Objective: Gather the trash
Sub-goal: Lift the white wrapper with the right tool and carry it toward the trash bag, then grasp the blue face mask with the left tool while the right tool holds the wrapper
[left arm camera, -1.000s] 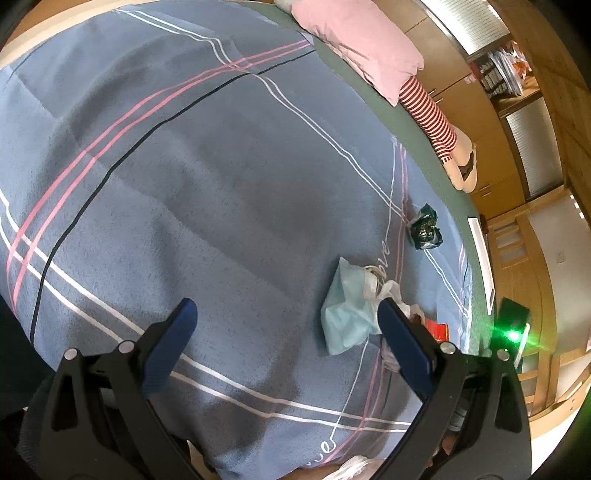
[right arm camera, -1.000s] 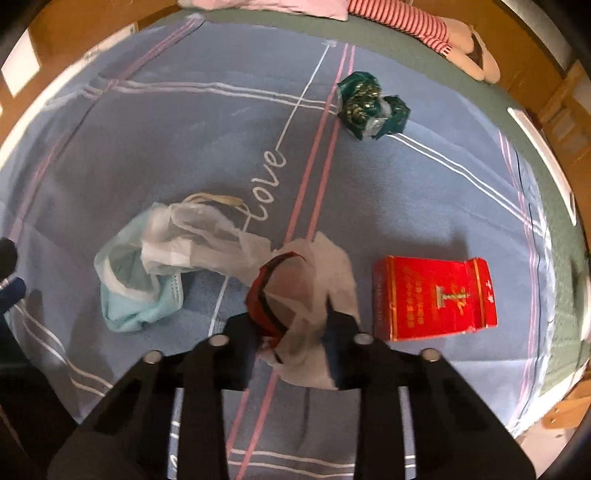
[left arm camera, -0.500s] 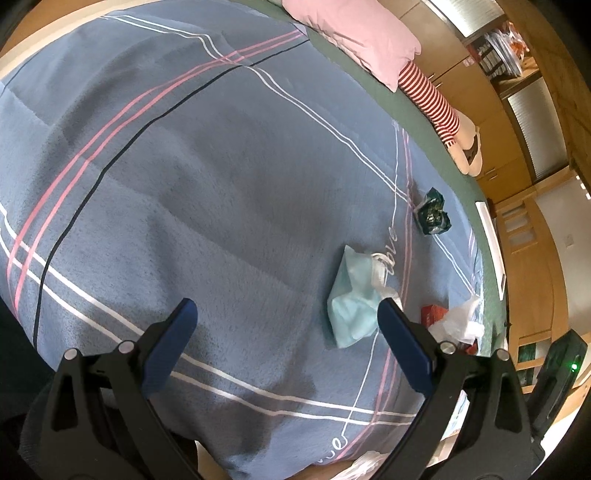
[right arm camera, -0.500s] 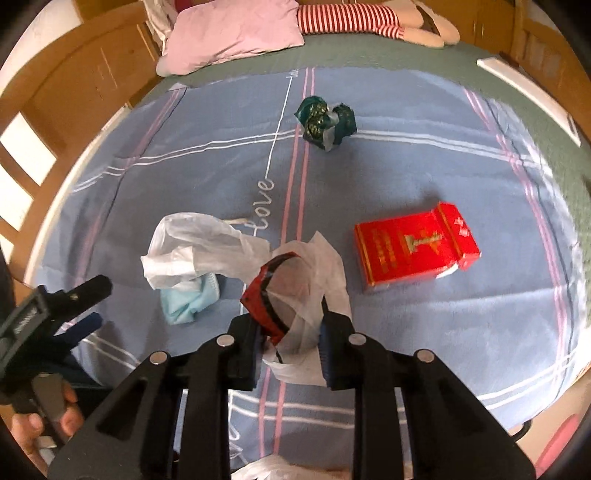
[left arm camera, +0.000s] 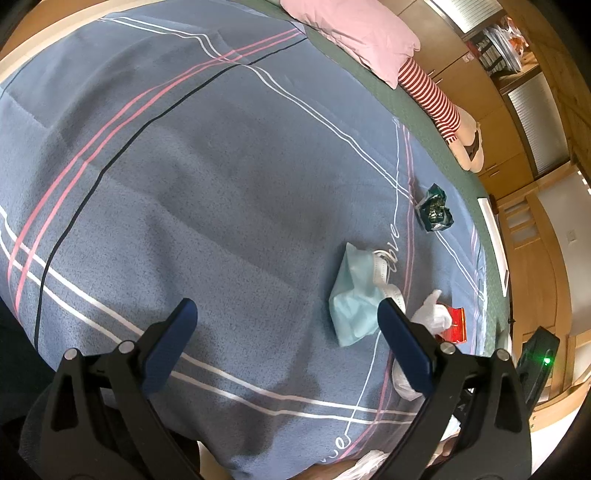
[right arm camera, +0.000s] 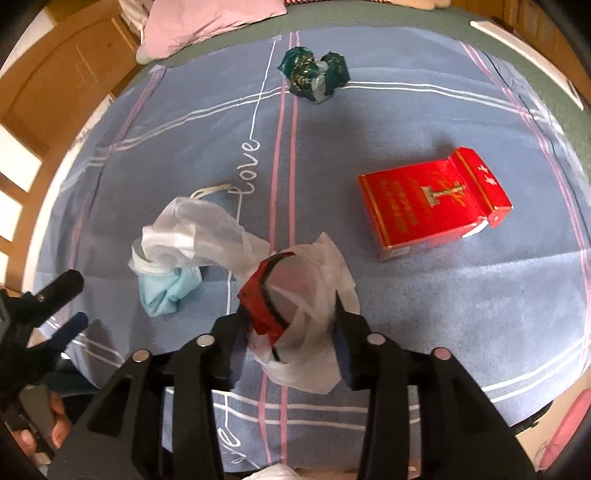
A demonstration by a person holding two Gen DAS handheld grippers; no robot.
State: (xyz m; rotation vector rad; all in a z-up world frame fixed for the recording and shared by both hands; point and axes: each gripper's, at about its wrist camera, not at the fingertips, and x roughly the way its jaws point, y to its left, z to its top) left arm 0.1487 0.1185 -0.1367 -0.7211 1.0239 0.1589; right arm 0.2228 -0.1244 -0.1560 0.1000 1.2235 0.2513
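Note:
My right gripper [right arm camera: 291, 321] is shut on a white plastic bag [right arm camera: 314, 295] that holds a red wrapper [right arm camera: 264, 295], just above the blue bed cover. The bag's loose end drapes over a light-blue face mask [right arm camera: 166, 291]. A red box [right arm camera: 428, 203] lies to the right and a crumpled green wrapper [right arm camera: 314, 74] farther back. My left gripper [left arm camera: 286, 321] is open and empty above the cover; the mask [left arm camera: 354, 295] lies just ahead of its right finger. In that view the bag [left arm camera: 432, 317], red box [left arm camera: 454, 328] and green wrapper [left arm camera: 434, 214] show at right.
A pink pillow [left arm camera: 351, 33] and a striped stuffed toy [left arm camera: 436, 96] lie at the head of the bed. The wooden bed frame [right arm camera: 55, 92] runs along the left. The left gripper [right arm camera: 40, 325] shows at the lower left of the right wrist view.
My right gripper rose with the bag, then came forward and lower, nearer the mask and red box. My left gripper pulled back slightly and stayed open.

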